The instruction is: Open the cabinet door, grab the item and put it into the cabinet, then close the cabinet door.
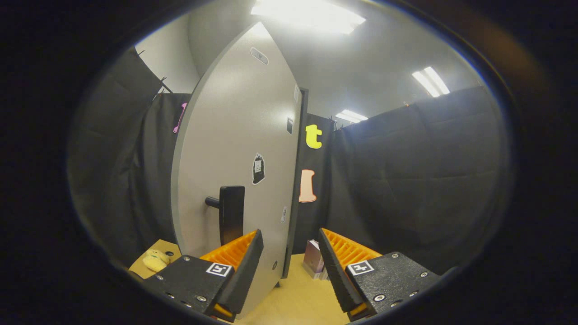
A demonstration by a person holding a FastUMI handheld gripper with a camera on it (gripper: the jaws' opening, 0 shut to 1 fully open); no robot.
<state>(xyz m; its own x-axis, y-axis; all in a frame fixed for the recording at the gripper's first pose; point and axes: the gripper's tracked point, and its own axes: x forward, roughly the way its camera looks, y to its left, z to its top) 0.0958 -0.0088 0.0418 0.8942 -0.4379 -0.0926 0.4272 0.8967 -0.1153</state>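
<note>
1. The gripper view rides on the gripper and looks forward along its two fingers, which stand apart with nothing between them.
2. It sits low, just above the table, and tilts upward, so the ceiling lights come in above.
3. It is close to the cabinet door, whose edge and handle stand just ahead of the left finger.
4. Beyond the fingers it faces the booth's black cloth wall.
</note>
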